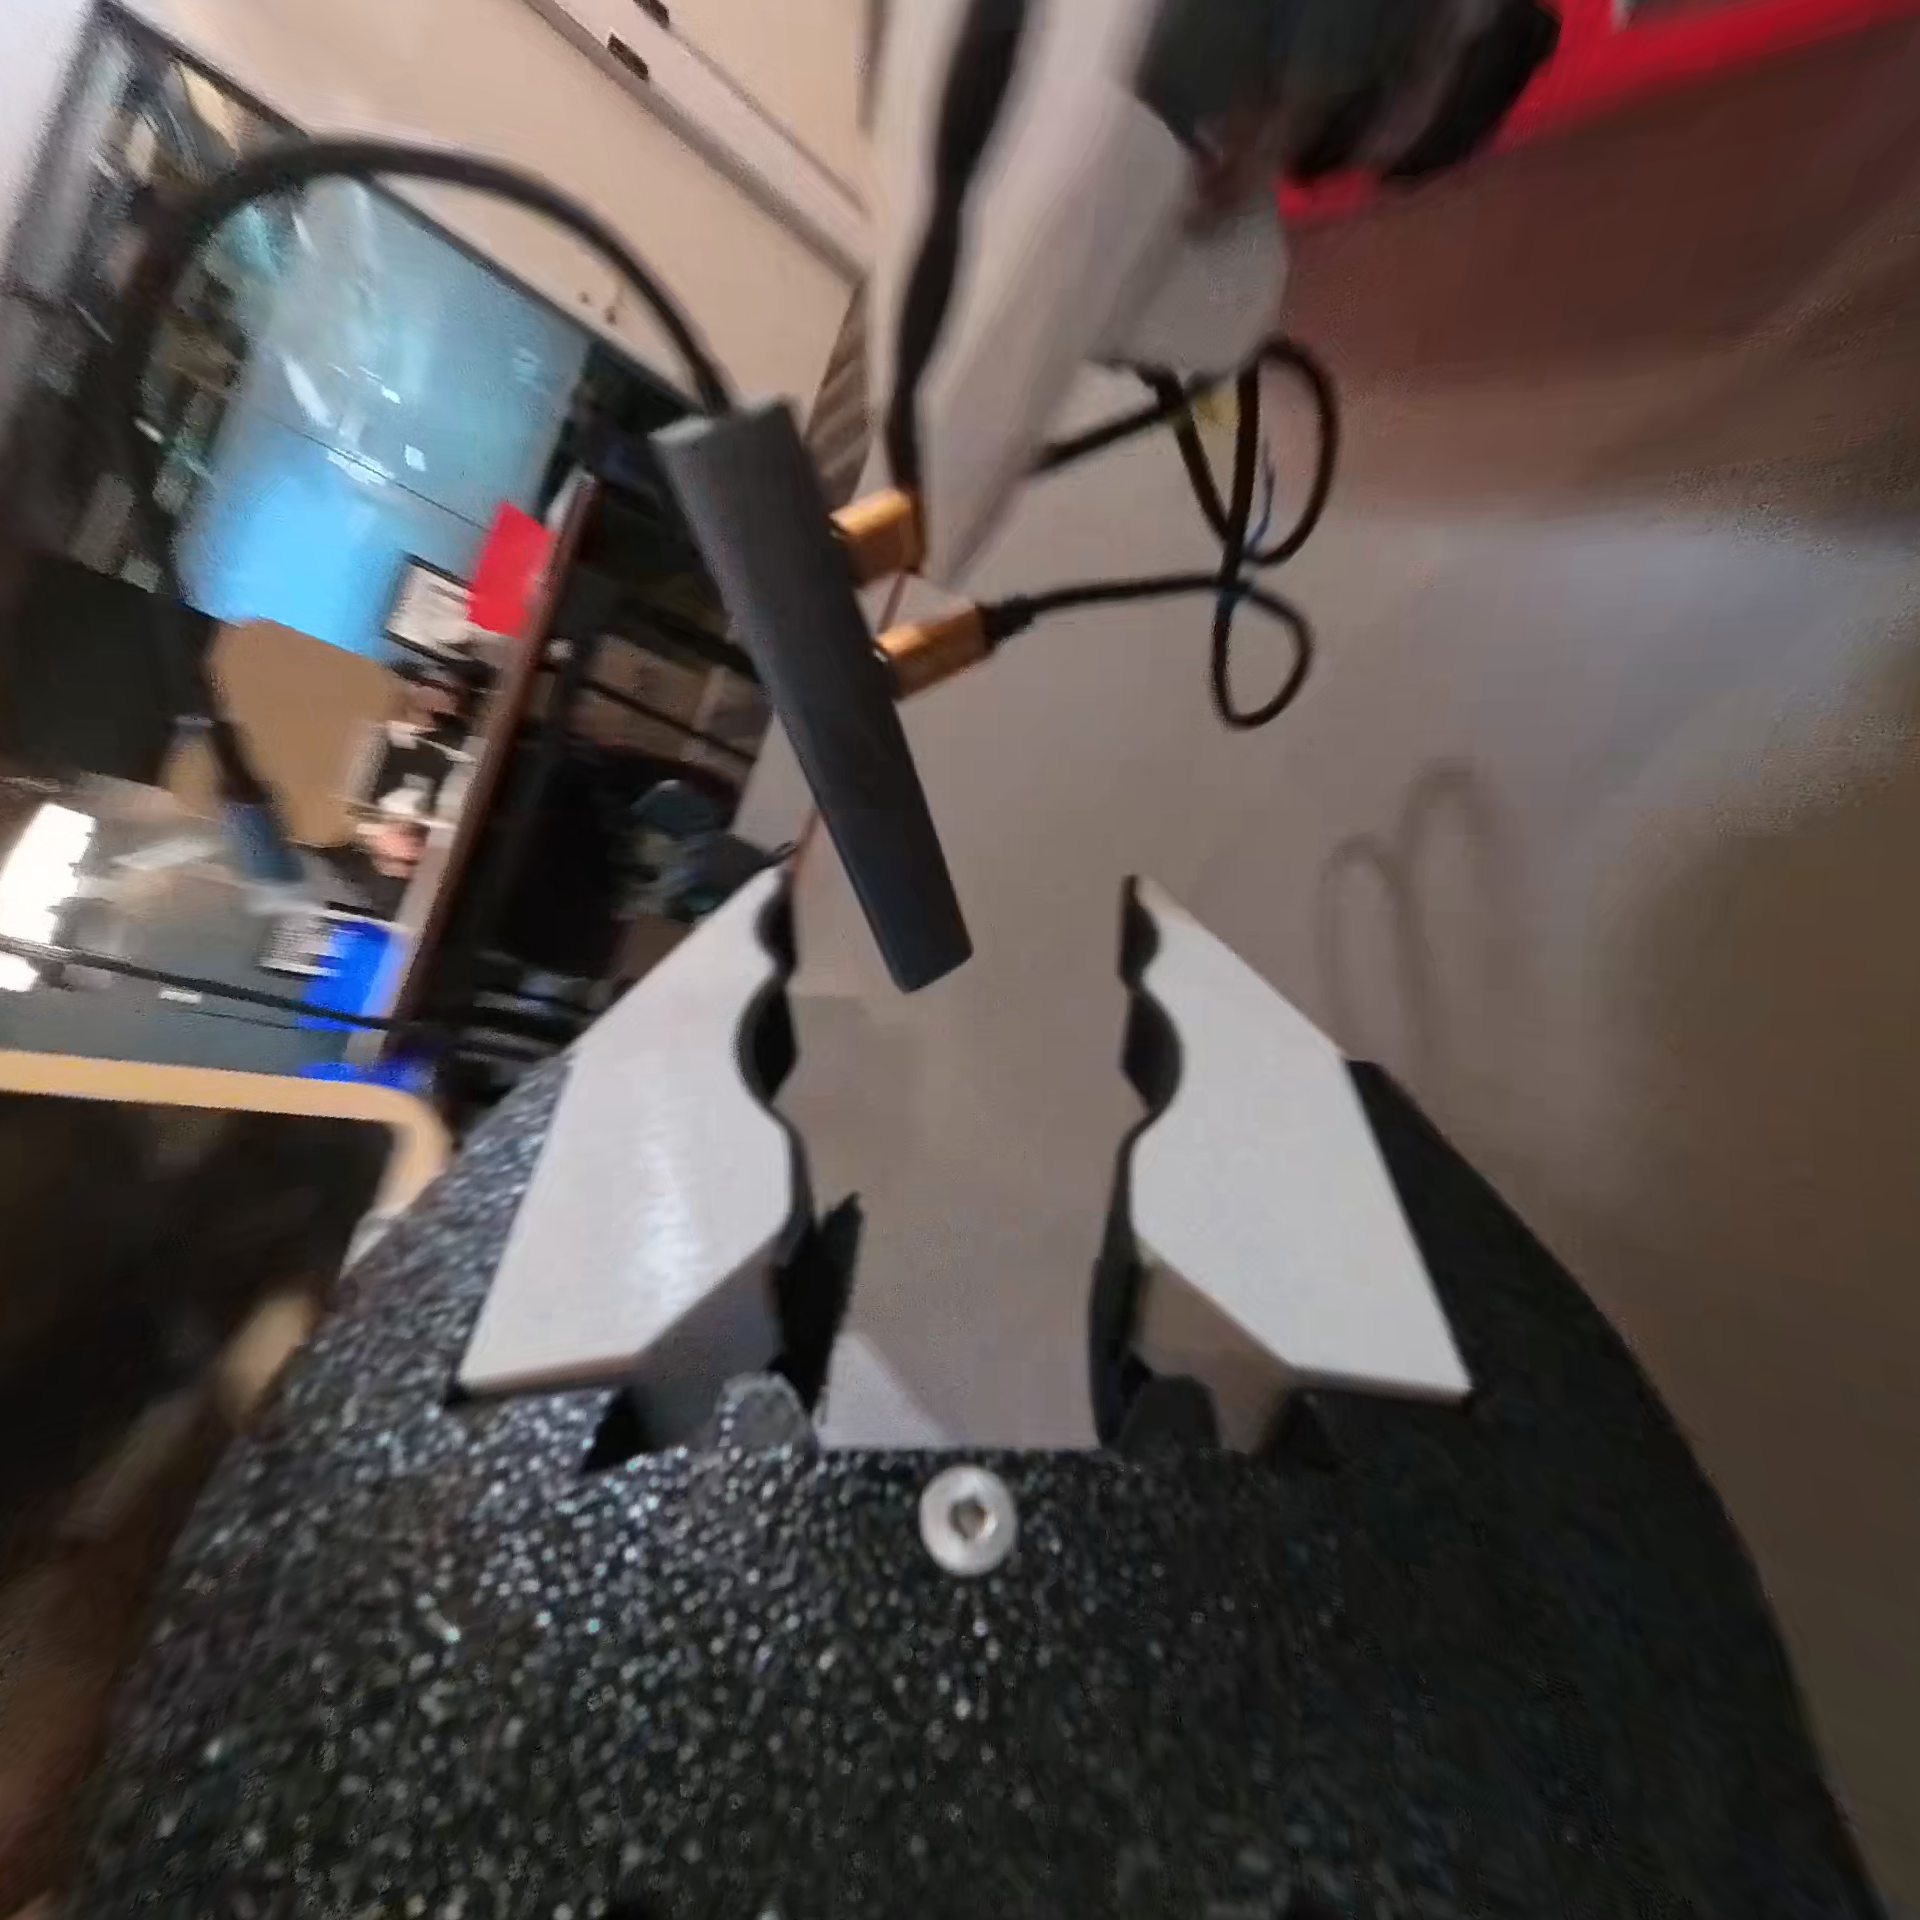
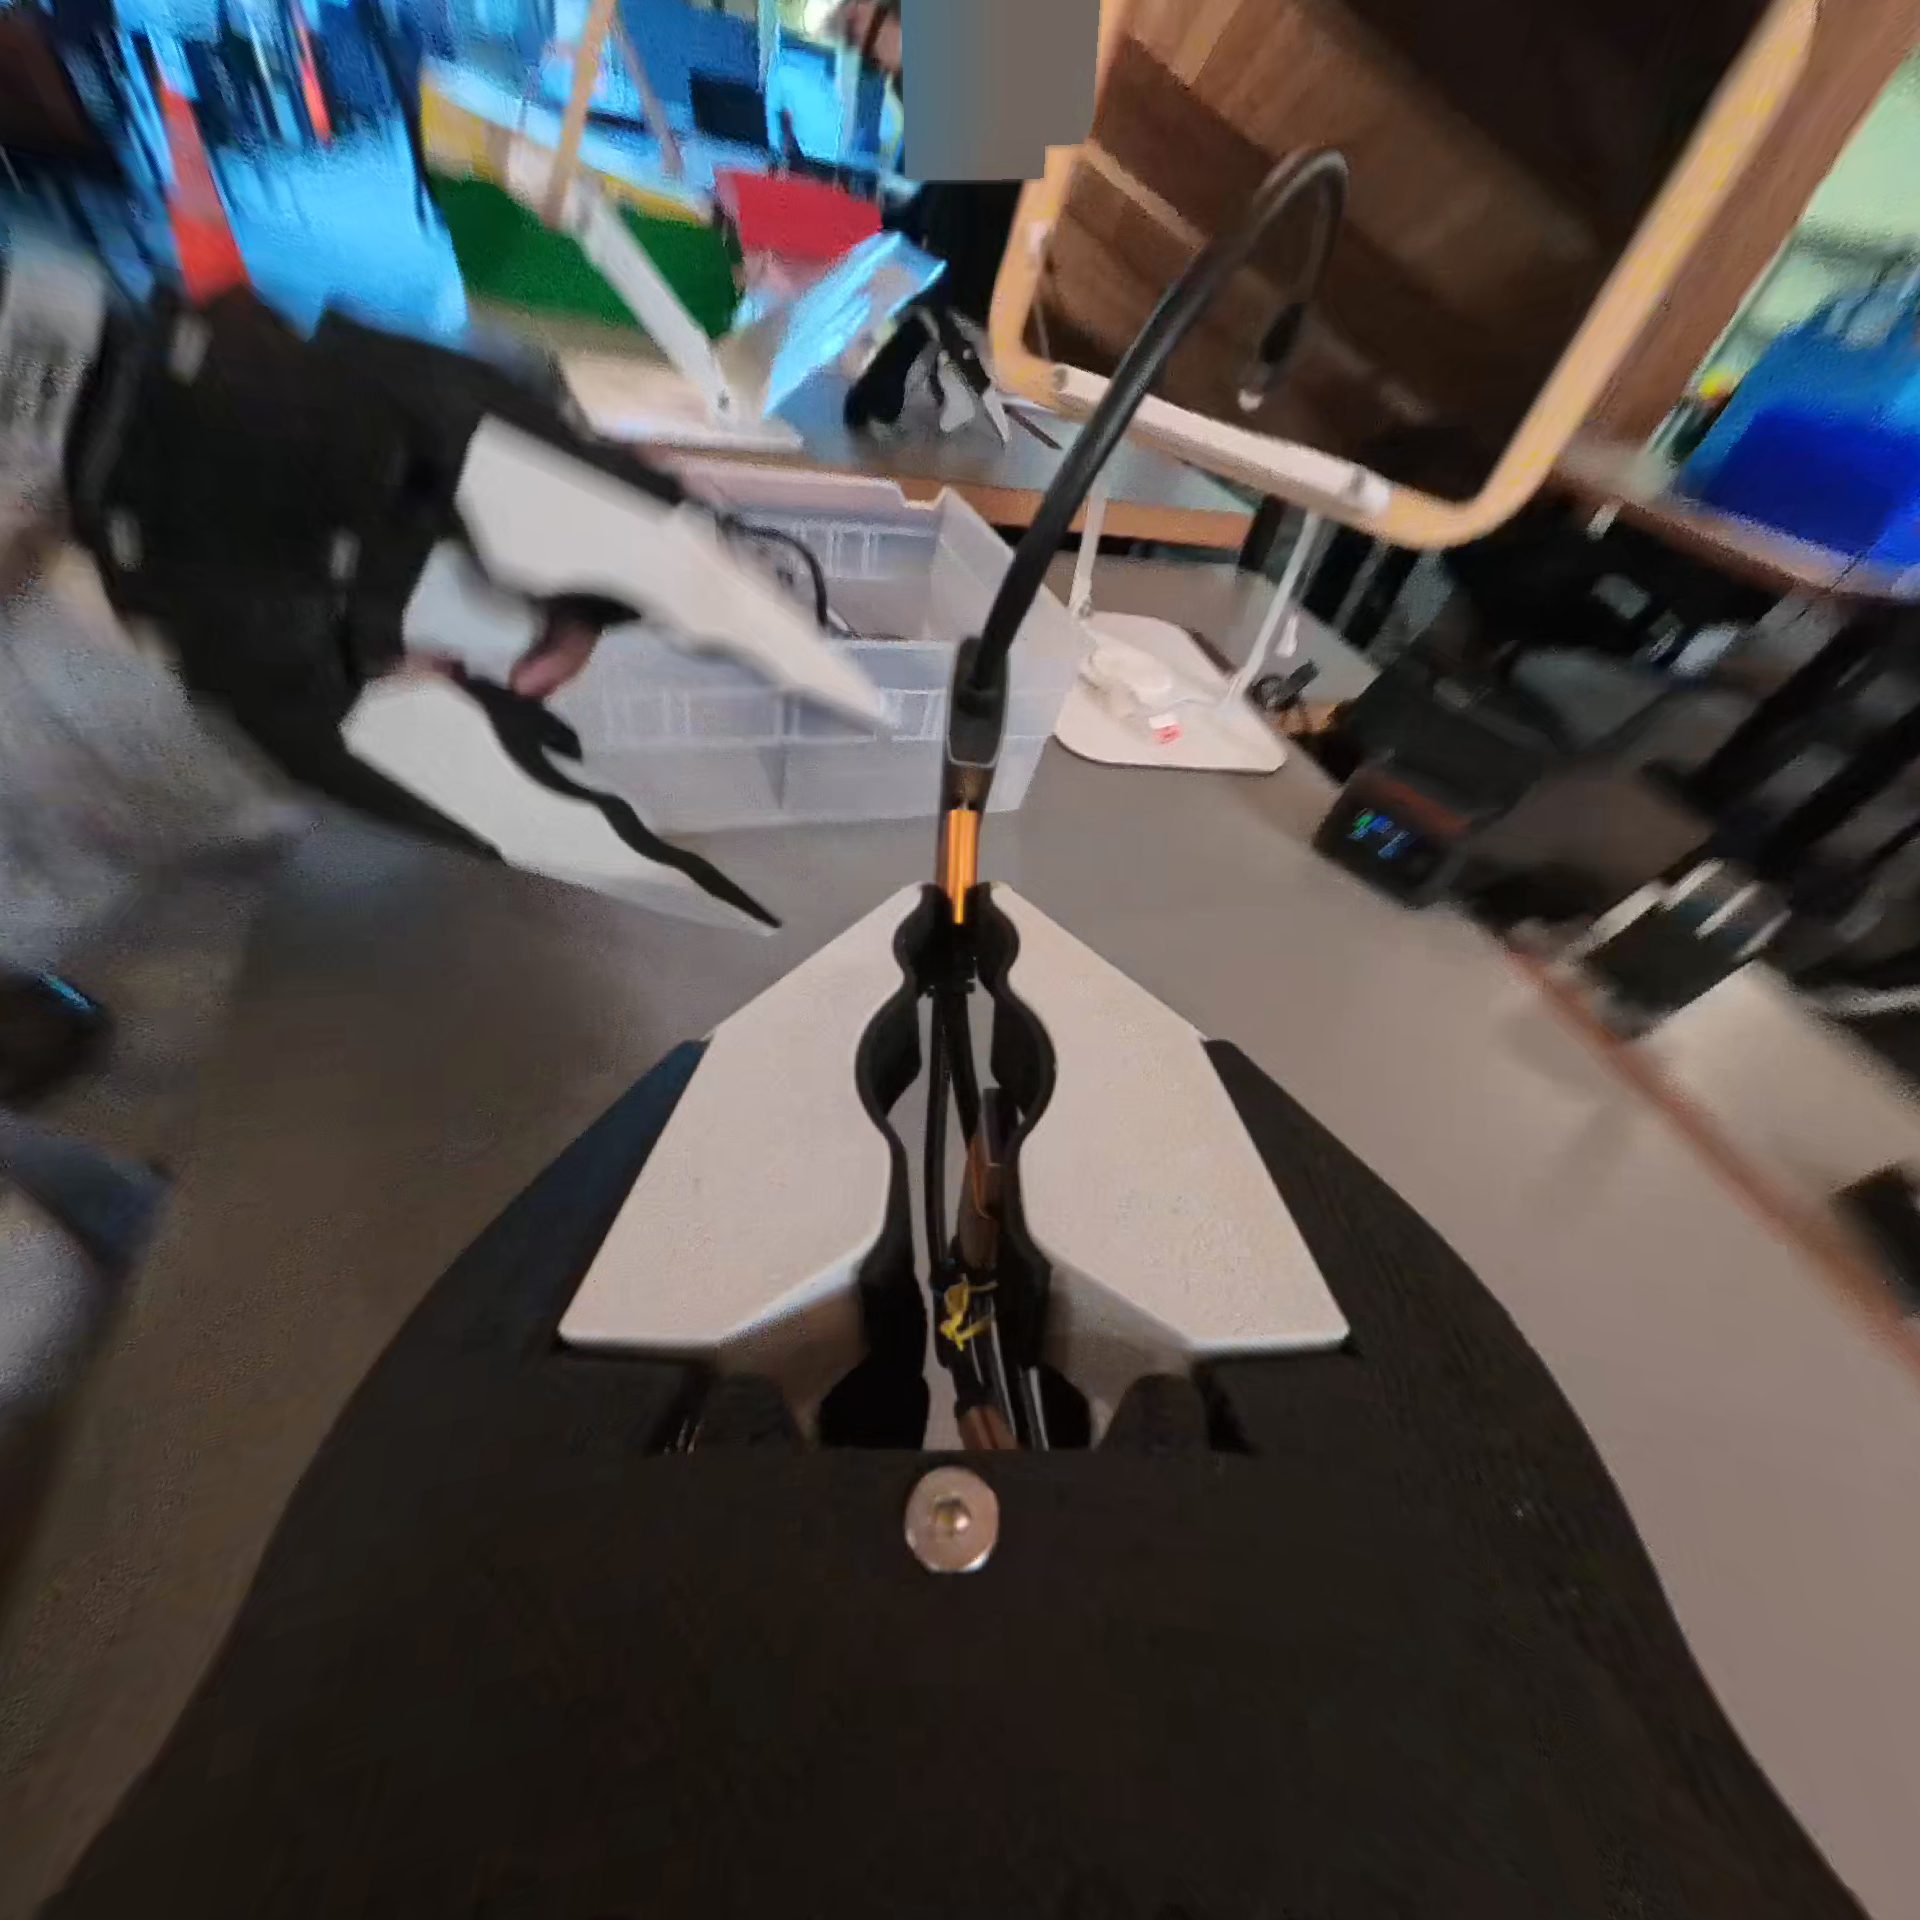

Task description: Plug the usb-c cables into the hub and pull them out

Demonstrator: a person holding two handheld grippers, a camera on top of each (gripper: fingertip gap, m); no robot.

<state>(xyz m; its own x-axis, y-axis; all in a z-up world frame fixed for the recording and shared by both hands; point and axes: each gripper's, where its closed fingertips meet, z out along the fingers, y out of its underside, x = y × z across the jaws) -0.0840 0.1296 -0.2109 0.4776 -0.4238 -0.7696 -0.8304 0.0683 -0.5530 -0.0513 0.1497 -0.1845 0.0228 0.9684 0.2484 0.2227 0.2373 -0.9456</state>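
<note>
The dark grey hub hangs tilted in the air, with two gold usb-c plugs in its side. My right gripper is shut on the upper gold plug; it also shows in the left wrist view at that plug. The lower gold plug trails a black looped cable. The hub shows edge-on in the right wrist view, its own thick black cable arching upward. My left gripper is open, the hub's lower end just ahead of its fingertips; it shows blurred in the right wrist view.
A grey tabletop lies below. A clear plastic bin stands behind the hub, a white stand base to its right. A wooden chair and a small black device with a lit display are at the right.
</note>
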